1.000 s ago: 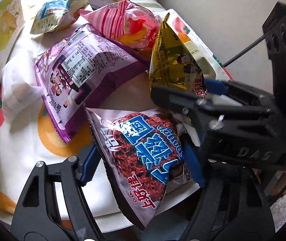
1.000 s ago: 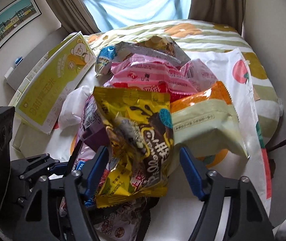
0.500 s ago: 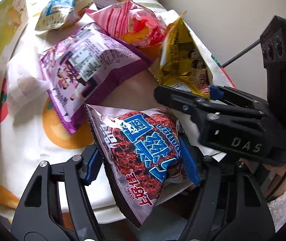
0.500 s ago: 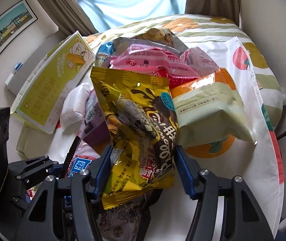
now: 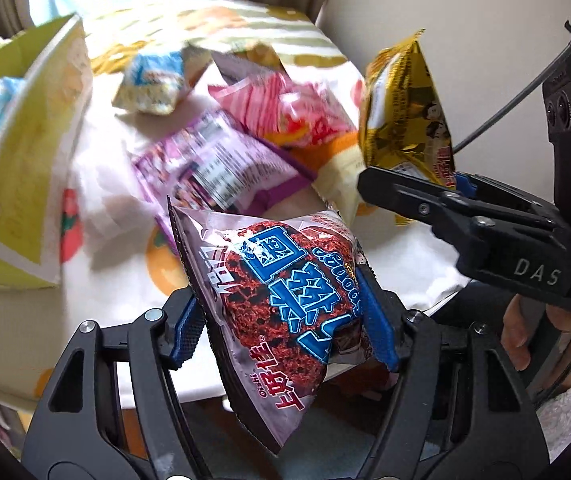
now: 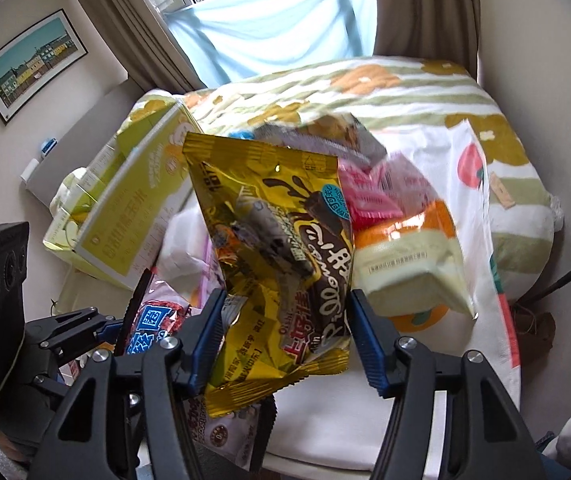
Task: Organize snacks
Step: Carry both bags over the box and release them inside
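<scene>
My left gripper point(image 5: 281, 320) is shut on a red and blue snack bag point(image 5: 281, 280) and holds it above the bed's near edge. My right gripper point(image 6: 285, 332) is shut on a gold snack bag point(image 6: 281, 240), lifted clear of the pile; that bag also shows at the right of the left wrist view point(image 5: 401, 116). The right gripper's body point(image 5: 485, 232) sits right of the left one. On the bed lie a purple bag point(image 5: 221, 168), a pink striped bag point(image 5: 285, 108), a blue and white bag point(image 5: 153, 84) and an orange and cream bag point(image 6: 409, 256).
A yellow-green cardboard box point(image 6: 133, 200) stands open at the left of the bed, also seen in the left wrist view point(image 5: 25, 152). A white cloth with fruit prints point(image 6: 481, 208) covers the bed. A wall is on the right, a curtained window at the back.
Both grippers closed on their bags and lifted them up from the pile. The views now look further over the bed, with the box more in sight.
</scene>
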